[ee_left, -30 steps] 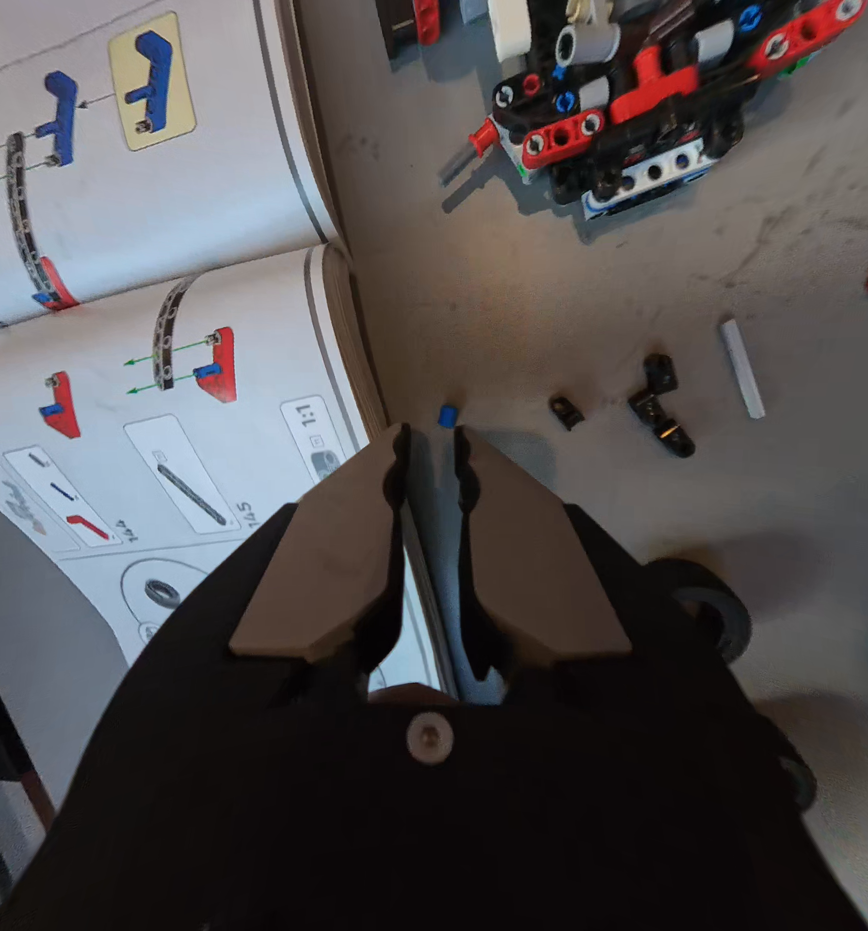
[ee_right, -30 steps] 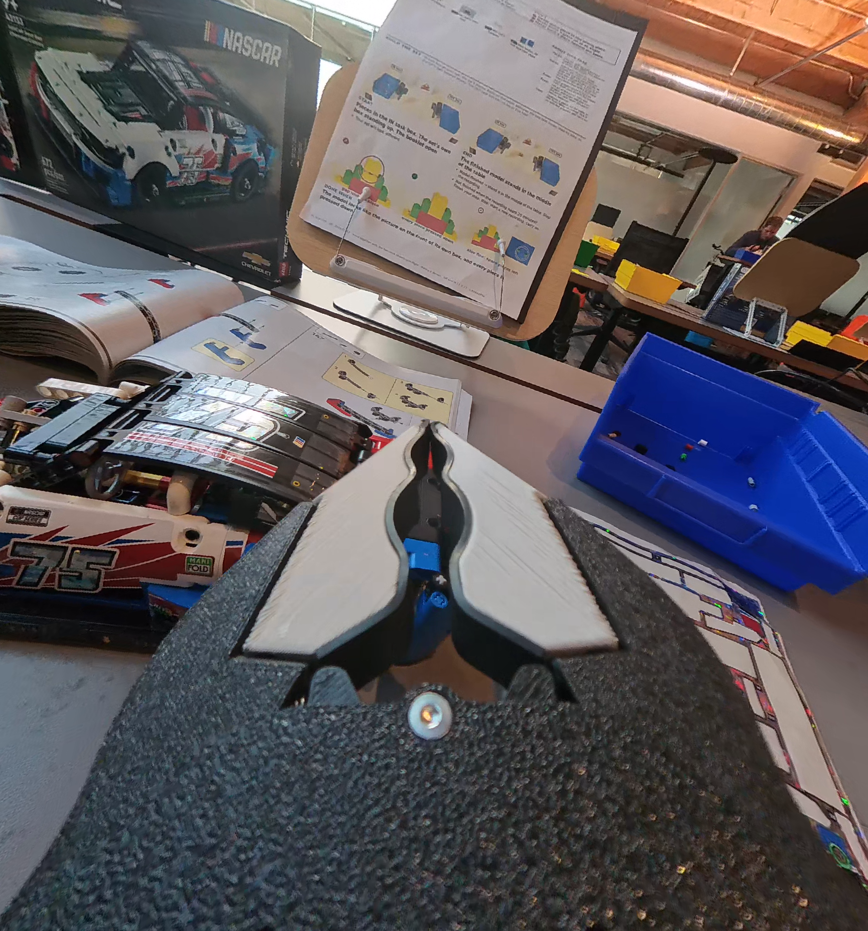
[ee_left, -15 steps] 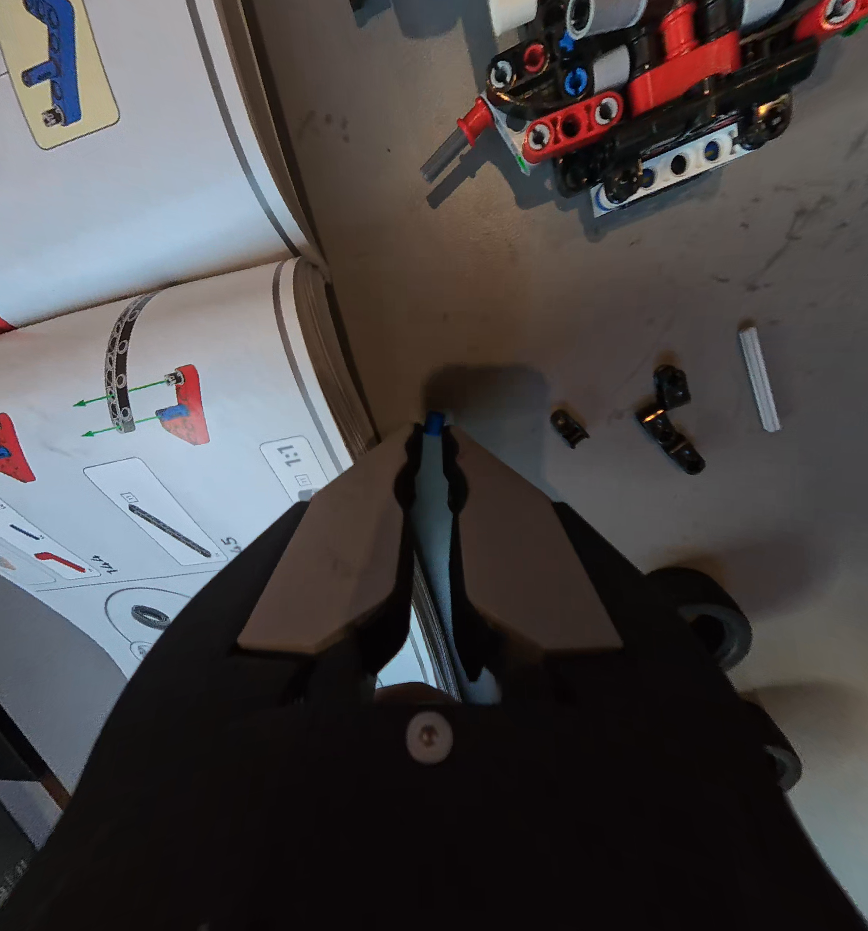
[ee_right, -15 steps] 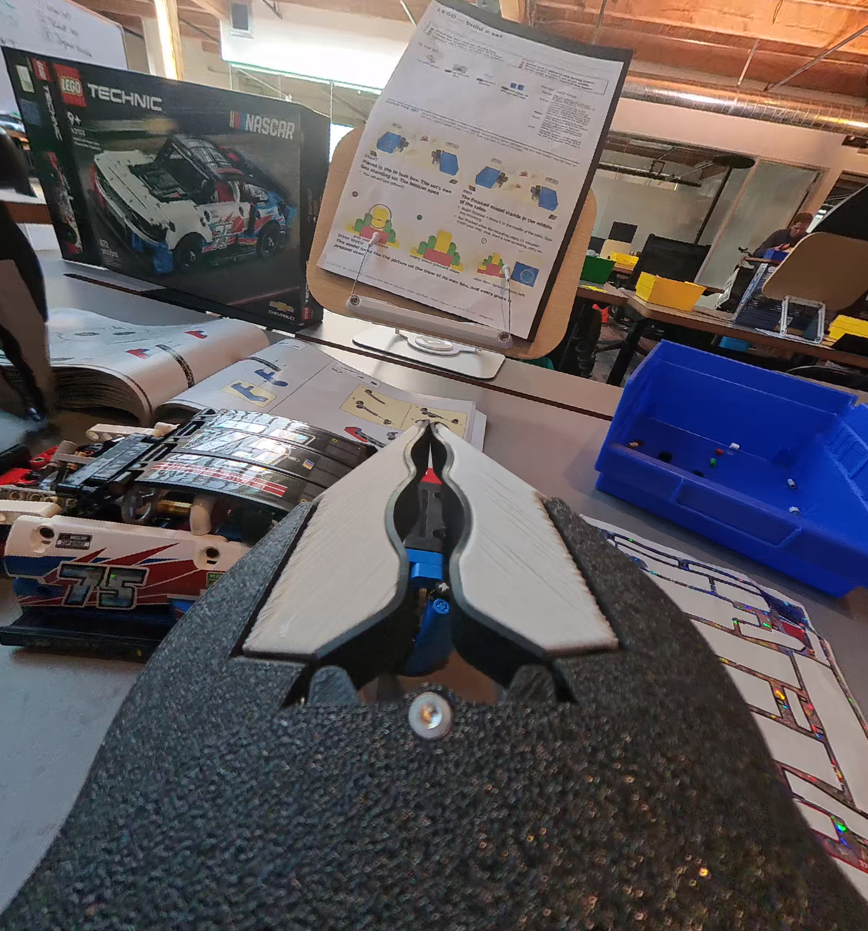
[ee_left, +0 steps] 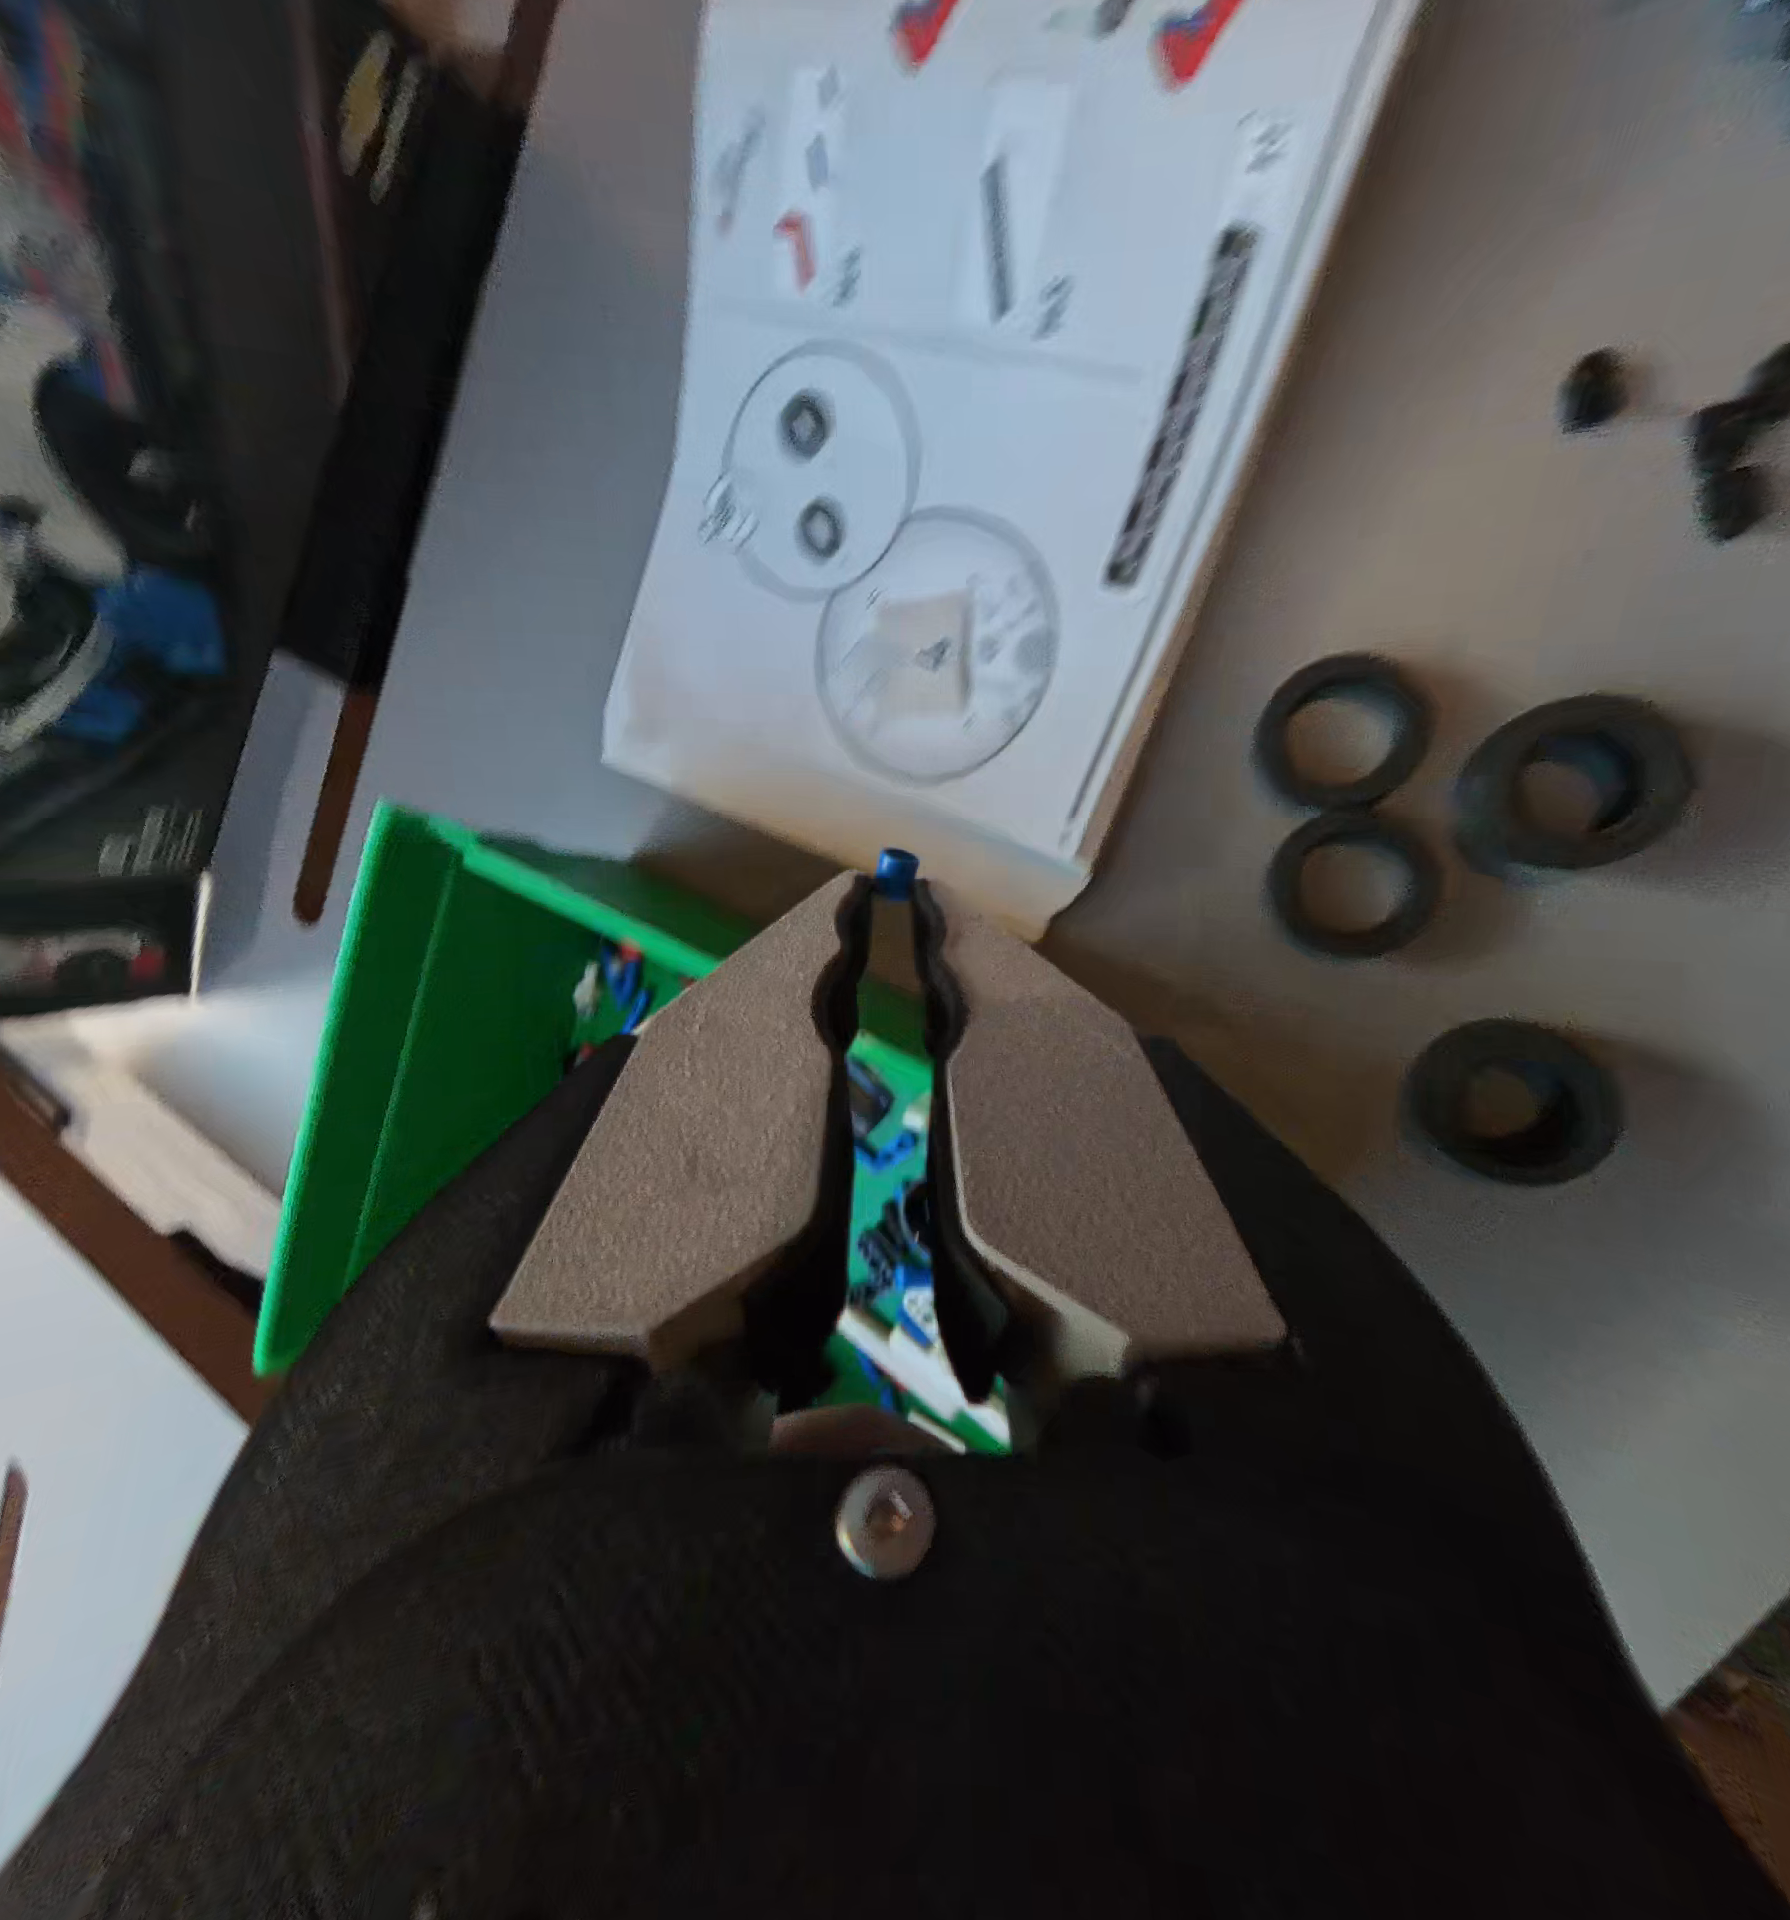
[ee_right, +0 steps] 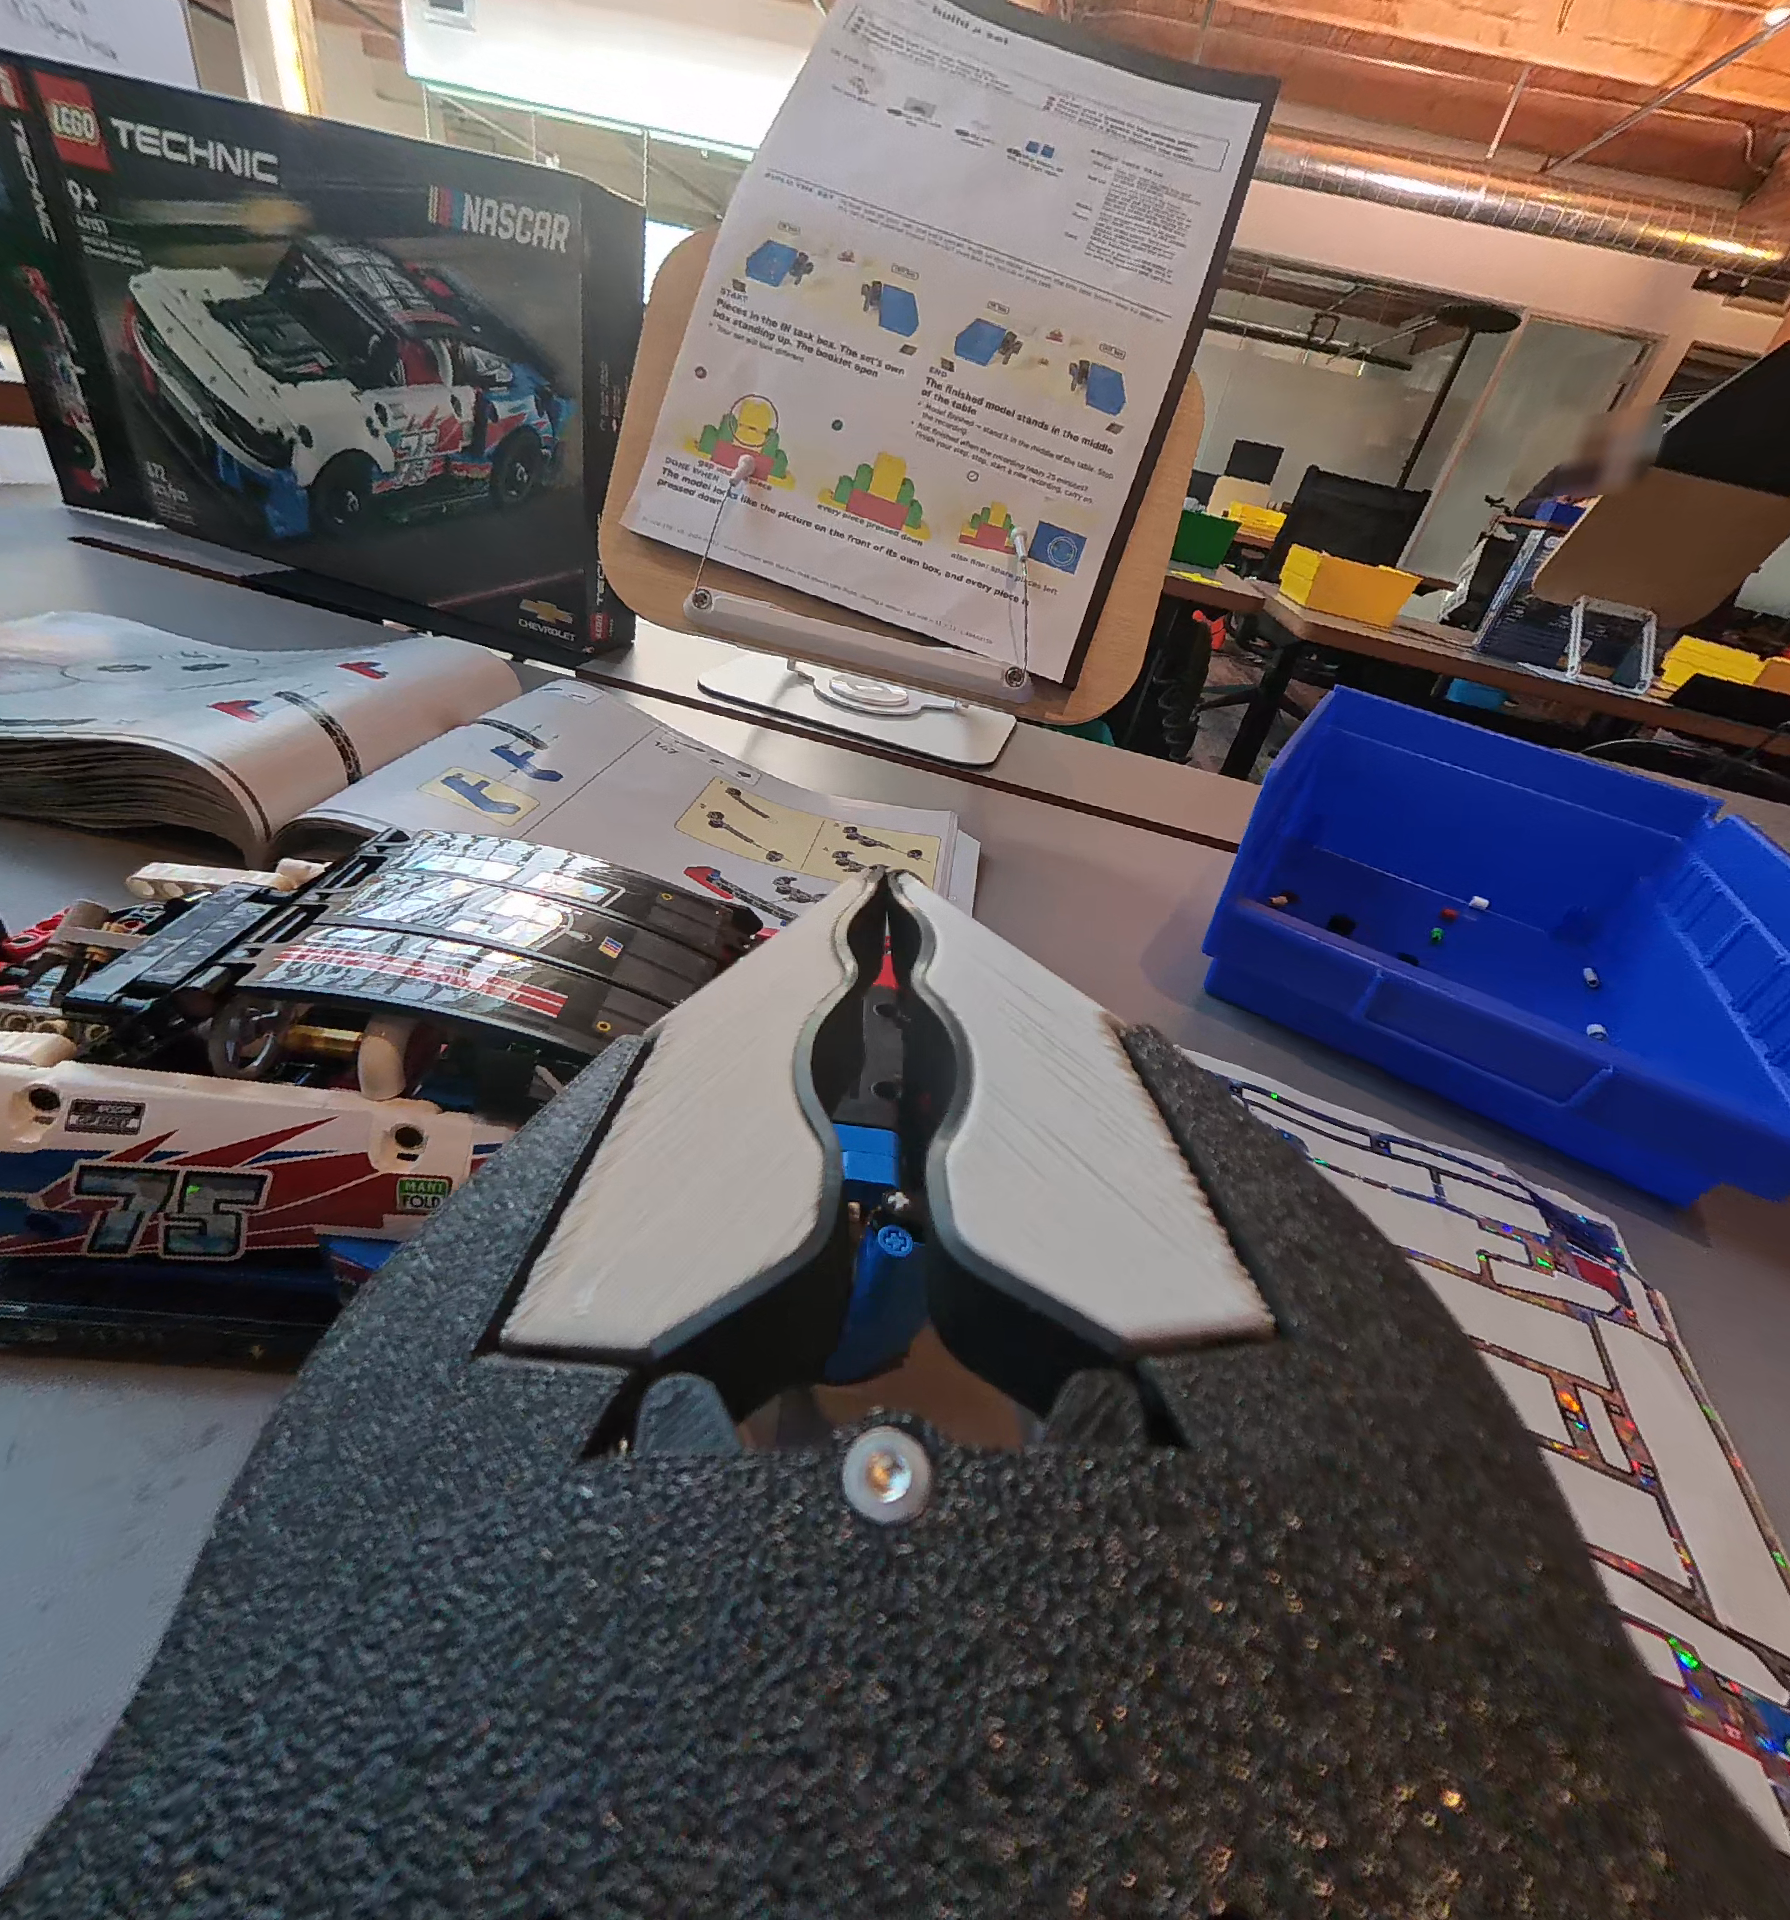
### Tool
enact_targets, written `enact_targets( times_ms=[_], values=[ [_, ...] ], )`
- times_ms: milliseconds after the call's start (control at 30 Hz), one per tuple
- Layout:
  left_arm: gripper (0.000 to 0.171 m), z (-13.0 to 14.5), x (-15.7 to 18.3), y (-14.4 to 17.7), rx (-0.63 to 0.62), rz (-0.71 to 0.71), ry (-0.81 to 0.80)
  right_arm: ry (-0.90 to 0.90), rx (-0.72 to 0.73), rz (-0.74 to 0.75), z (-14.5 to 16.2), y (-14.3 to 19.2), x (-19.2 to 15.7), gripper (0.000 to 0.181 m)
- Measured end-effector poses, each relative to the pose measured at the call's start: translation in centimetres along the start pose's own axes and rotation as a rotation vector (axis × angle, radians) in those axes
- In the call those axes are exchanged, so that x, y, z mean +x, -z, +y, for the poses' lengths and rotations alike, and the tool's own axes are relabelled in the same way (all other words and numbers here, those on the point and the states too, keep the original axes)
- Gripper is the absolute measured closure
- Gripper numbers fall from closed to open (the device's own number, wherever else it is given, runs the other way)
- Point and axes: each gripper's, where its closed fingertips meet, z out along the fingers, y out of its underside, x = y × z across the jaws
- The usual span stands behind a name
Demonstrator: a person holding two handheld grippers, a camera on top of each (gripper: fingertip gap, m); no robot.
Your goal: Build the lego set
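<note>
In the left wrist view my left gripper (ee_left: pixel 893 891) is shut on a small blue pin (ee_left: pixel 895 869) that sticks out of its tips, held above a green bin (ee_left: pixel 403 1049) of loose pieces. The view is blurred. In the right wrist view my right gripper (ee_right: pixel 886 883) is shut on a blue and black piece (ee_right: pixel 886 1174) seen in the gap between its fingers. The partly built race car (ee_right: pixel 247 1049) lies on the table to its left.
The open instruction booklet (ee_left: pixel 974 416) (ee_right: pixel 517 769) lies on the table. Several black tyres (ee_left: pixel 1348 831) and small black parts (ee_left: pixel 1743 447) lie right of it. A blue bin (ee_right: pixel 1535 997), a sticker sheet (ee_right: pixel 1556 1403), the set's box (ee_right: pixel 278 343) and a paper stand (ee_right: pixel 932 416) also show. Tip to tip, the grippers are about 50 cm apart.
My left gripper closed on the blue pin beside the booklet, lifted it and swung away over the green bin. My right gripper has stayed shut on its piece and barely moved.
</note>
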Motion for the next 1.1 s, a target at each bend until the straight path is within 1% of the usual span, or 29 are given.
enact_targets(
  times_ms=[67,133,167,200,267,333,367,433,533,667,800,933,1000,1100],
  values=[
    [0.166,4.7,-2.4,0.5,-0.079,-0.054,0.120,0.005,-0.006,0.005,0.1,-0.1,0.0,0.181],
    [0.166,9.4,-3.6,0.2,-0.171,-0.067,0.234,0.012,-0.013,0.007,0.2,-0.1,0.0,0.181],
    [0.166,11.4,-3.7,-0.1,-0.212,-0.057,0.286,0.018,-0.016,0.008,0.2,-0.2,-0.1,0.181],
    [0.166,13.0,-3.3,-0.4,-0.240,-0.025,0.334,0.024,-0.018,0.008,0.3,-0.2,-0.2,0.181],
    [0.166,15.2,-2.4,-1.2,-0.282,0.026,0.399,0.036,-0.025,0.009,0.3,-0.3,-0.3,0.181],
    [0.166,16.9,-2.8,-2.2,-0.323,-0.018,0.407,0.044,-0.029,0.009,0.4,-0.3,-0.4,0.181],
    [0.166,17.4,-3.3,-2.7,-0.331,-0.042,0.415,0.046,-0.030,0.008,0.4,-0.3,-0.4,0.181],
    [0.166,18.1,-3.5,-3.5,-0.368,-0.047,0.447,0.045,-0.030,0.007,0.4,-0.3,-0.4,0.181],
    [0.147,18.0,-3.9,-4.0,-0.373,-0.057,0.484,0.039,-0.023,0.005,0.3,-0.2,-0.4,0.181],
    [0.146,17.0,-4.1,-3.9,-0.334,-0.041,0.510,0.026,-0.013,0.000,0.2,-0.1,-0.3,0.181],
    [0.143,16.9,-5.1,-3.2,-0.322,-0.073,0.525,0.019,-0.007,-0.010,0.1,-0.1,-0.3,0.181],
    [0.125,16.9,-5.4,-3.3,-0.302,-0.058,0.570,0.014,0.003,-0.016,0.0,0.0,-0.4,0.181],
    [0.124,16.3,-5.5,-3.2,-0.262,-0.033,0.605,0.007,0.006,-0.013,-0.1,0.1,-0.2,0.181],
    [0.125,15.5,-6.8,-2.8,-0.174,-0.037,0.625,0.009,-0.011,-0.007,0.2,-0.1,-0.2,0.181]
  ],
)
